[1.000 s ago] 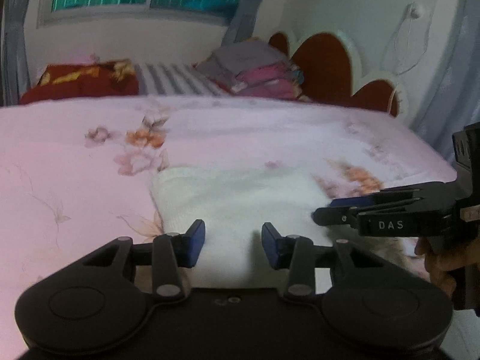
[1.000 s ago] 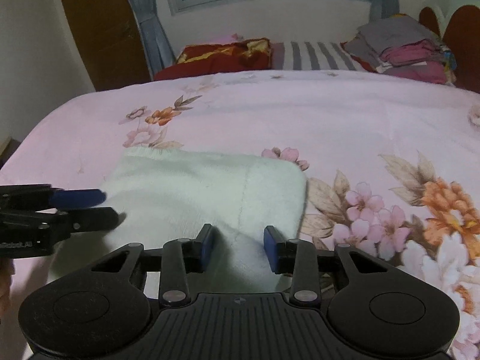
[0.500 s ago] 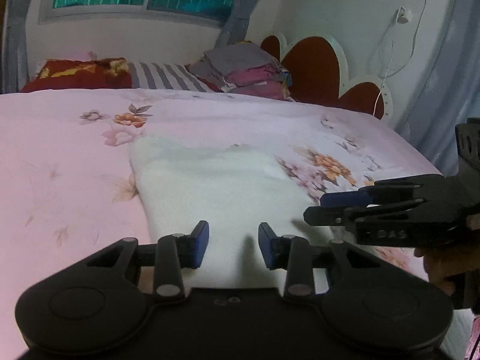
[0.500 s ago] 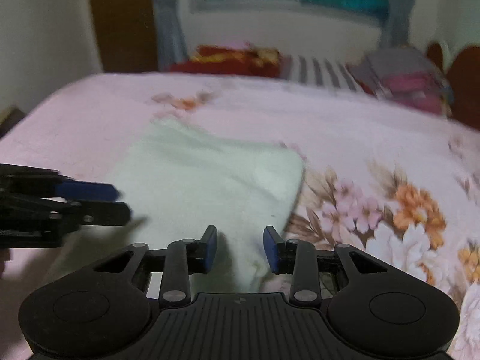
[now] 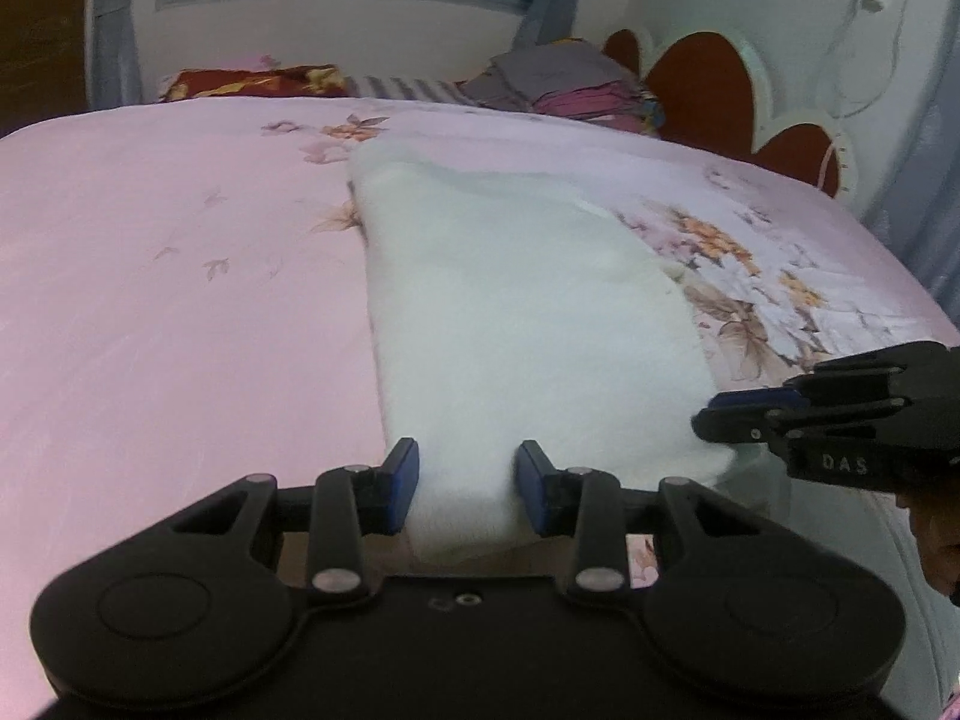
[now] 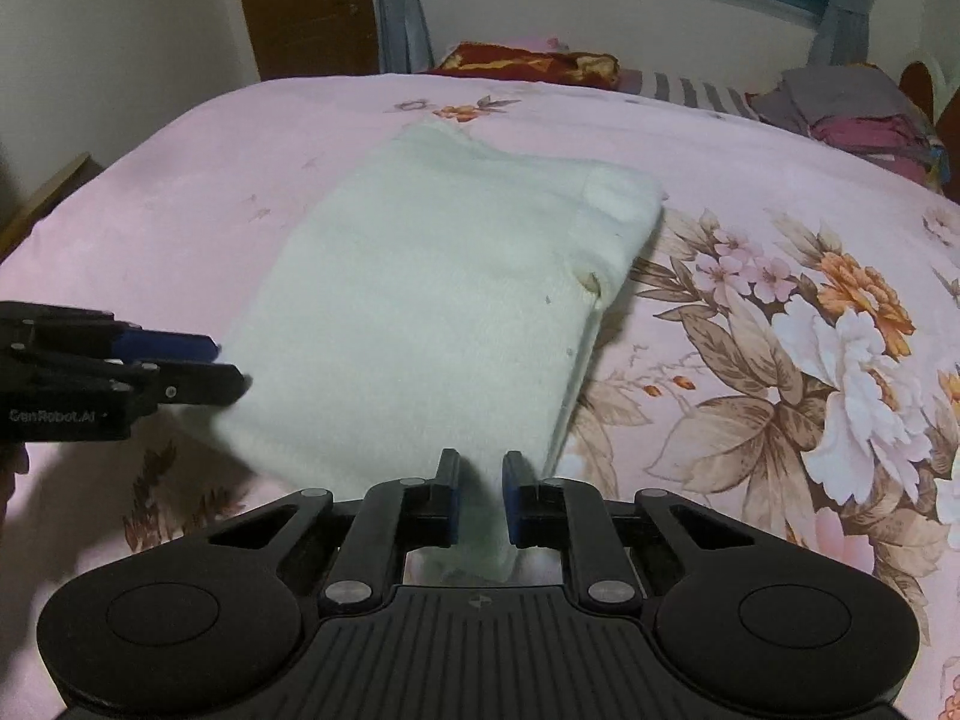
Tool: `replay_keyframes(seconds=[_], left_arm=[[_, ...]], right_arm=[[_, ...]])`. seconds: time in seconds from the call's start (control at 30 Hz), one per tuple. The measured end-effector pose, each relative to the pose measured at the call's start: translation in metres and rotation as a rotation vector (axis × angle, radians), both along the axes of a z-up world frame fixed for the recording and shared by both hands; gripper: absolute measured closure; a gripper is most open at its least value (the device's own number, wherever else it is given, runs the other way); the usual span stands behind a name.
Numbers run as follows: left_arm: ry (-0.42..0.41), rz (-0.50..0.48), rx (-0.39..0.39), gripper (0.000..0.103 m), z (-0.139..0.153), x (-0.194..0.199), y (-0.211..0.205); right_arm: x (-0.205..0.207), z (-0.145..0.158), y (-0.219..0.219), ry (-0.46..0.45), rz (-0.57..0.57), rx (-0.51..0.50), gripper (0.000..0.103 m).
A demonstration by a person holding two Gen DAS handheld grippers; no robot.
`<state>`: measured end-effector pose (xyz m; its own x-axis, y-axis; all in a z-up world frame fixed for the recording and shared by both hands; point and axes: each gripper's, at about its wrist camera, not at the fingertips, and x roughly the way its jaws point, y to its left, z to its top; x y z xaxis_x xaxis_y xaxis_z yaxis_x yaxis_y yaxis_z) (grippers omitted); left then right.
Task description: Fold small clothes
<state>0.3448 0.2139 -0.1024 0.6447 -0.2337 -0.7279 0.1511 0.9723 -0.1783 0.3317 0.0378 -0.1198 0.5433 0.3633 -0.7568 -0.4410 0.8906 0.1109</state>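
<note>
Lifted since a second ago, the near edge of the white fleecy garment now hangs off the bed while its far half rests on the pink floral bedspread. The right gripper has its blue-padded fingers pinched on the near right corner, with cloth bunched between them. The left gripper has the near left part of the edge between its fingers, which stand wider; they appear to hold it, though a firm pinch cannot be confirmed. Each gripper shows at the side of the other's view, level with the raised edge. The cloth looks soft, light and limp, sagging between the two holds, so it should drape rather than keep a crease. Holding near the corners seems best. A stack of folded clothes sits near the headboard.
</note>
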Motion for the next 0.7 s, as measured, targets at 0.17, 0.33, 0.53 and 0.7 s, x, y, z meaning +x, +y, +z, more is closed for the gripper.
replay_keyframes(seconds=[0.17,0.33,0.53,0.7], left_arm=[[0.011,0.028,0.032,0.065,-0.002,-0.004,-0.002],[0.040,0.065,0.019,0.066,-0.002,-0.011,-0.002],[0.002,0.067,0.019,0.069,0.019,-0.056,-0.013],[-0.065,0.084,-0.012,0.063,0.046,-0.104,-0.030]], right_arm=[[-0.007,-0.004,0.002,-0.033,0.025,-0.036,0.087],[-0.005,-0.006,0.003,-0.045,0.040,-0.049,0.087],[-0.026,0.008,-0.019,-0.014,-0.007,0.007,0.087],[-0.071,0.033,-0.053,-0.056,-0.074,0.094,0.087]])
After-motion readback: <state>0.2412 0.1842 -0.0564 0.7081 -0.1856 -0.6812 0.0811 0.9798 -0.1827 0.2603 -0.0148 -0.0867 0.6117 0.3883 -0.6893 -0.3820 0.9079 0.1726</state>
